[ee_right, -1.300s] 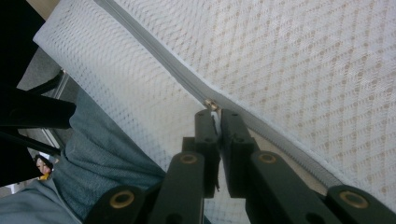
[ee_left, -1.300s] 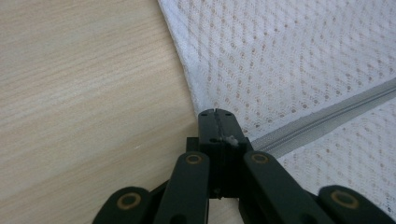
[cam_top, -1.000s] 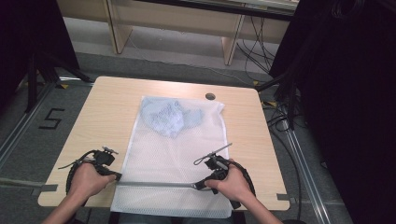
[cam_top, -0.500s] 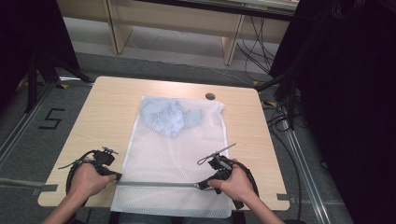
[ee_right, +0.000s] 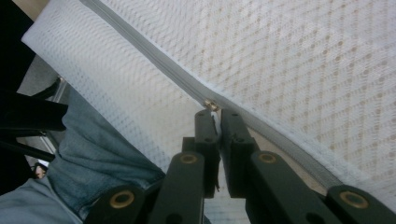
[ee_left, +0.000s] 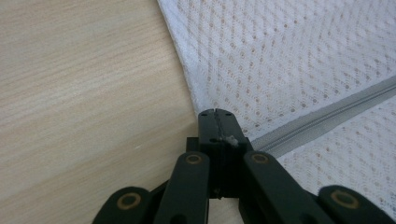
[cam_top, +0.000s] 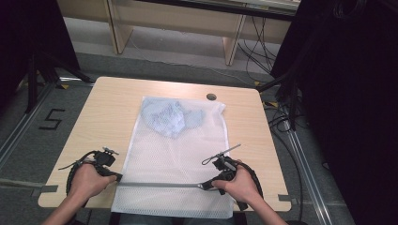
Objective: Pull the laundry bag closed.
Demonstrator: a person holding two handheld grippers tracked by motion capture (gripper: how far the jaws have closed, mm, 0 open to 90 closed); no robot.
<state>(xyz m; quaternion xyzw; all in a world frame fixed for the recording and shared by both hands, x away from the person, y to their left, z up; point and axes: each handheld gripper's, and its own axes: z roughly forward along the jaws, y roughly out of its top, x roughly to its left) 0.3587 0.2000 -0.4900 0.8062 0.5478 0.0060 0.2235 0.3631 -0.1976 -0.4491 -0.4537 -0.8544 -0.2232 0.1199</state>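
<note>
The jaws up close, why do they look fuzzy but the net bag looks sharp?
In the left gripper view the mesh bag and zipper are crisp, the near black arms soft. The right gripper view blurs its jaws and the jeans. The high view's edges fall dark.

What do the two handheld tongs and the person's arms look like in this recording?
Both tongs, the left gripper and the right gripper, are black, with two flat jaws on linkage bars joined by brass-coloured rivets. A black cable loops from each. A thin rod projects from the right one. The forearms show no sleeves; blue jeans show below the table edge.
</note>
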